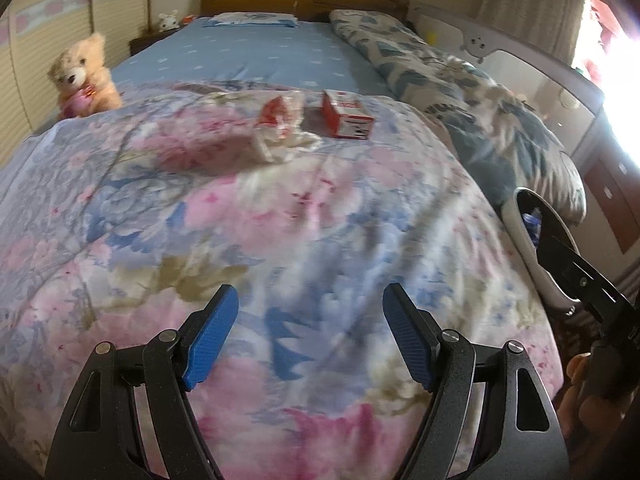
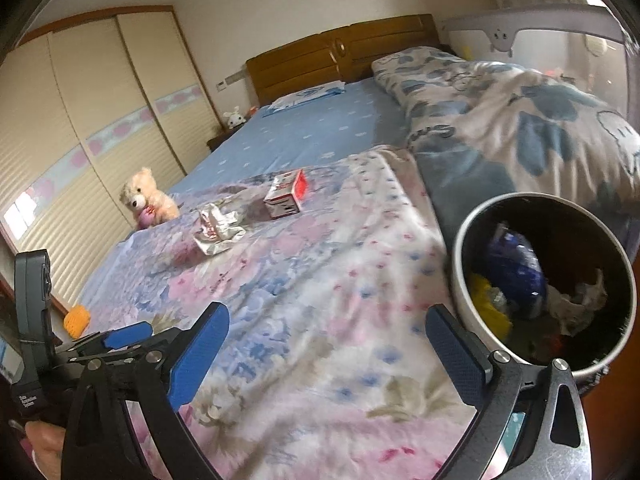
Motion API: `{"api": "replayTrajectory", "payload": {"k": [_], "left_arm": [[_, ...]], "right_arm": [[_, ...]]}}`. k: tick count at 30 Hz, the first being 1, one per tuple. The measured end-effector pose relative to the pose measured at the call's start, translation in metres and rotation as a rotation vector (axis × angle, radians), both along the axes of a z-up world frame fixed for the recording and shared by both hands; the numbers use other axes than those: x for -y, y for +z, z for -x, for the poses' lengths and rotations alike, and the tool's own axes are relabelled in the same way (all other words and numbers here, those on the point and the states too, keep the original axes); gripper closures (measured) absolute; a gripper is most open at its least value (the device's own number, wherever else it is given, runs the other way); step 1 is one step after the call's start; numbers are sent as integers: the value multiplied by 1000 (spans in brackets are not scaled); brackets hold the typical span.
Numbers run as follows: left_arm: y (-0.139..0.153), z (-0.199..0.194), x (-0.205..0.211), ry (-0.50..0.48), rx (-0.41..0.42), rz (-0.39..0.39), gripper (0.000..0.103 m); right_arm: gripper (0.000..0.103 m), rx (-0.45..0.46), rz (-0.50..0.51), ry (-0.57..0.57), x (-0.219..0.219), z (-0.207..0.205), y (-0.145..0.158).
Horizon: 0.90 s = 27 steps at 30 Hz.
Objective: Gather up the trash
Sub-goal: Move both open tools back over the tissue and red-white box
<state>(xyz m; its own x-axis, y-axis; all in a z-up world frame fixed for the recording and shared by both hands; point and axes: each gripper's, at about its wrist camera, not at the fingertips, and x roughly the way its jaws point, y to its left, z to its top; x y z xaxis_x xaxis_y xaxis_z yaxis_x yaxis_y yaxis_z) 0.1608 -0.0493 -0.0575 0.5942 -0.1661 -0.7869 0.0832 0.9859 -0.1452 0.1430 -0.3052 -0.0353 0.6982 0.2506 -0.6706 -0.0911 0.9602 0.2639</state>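
Two pieces of trash lie on the floral quilt (image 1: 320, 220) far ahead: a red and white carton (image 1: 348, 114) (image 2: 286, 196) and, to its left, a crumpled silvery wrapper (image 1: 280, 126) (image 2: 218, 228). My left gripper (image 1: 310, 334) hovers over the near part of the quilt, open and holding nothing. Just as wide apart stand the blue pads of my right gripper (image 2: 328, 346), also holding nothing. A round bin (image 2: 462, 264) (image 1: 524, 240) with several scraps inside sits at the bed's right side, just beyond the right gripper's right finger.
A teddy bear (image 1: 84, 76) (image 2: 146, 198) sits at the bed's left edge. A blue and white duvet (image 2: 520, 120) is heaped along the right, with a grey bed rail (image 1: 520, 52) behind it. An orange object (image 2: 76, 320) lies low on the left by the wardrobe (image 2: 80, 120).
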Motion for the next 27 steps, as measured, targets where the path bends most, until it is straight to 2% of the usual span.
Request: {"api": "replayTrajectory", "payload": {"k": [11,27], "left_arm": [[-6,-20,-26,59,-10,-10,26],[-5,-62,-31,64,-13,-34,26]], "right_arm": [[4,-31,19,51,-32,-31,-17],[4,-72,0,102,-48,-76,-33]]}}
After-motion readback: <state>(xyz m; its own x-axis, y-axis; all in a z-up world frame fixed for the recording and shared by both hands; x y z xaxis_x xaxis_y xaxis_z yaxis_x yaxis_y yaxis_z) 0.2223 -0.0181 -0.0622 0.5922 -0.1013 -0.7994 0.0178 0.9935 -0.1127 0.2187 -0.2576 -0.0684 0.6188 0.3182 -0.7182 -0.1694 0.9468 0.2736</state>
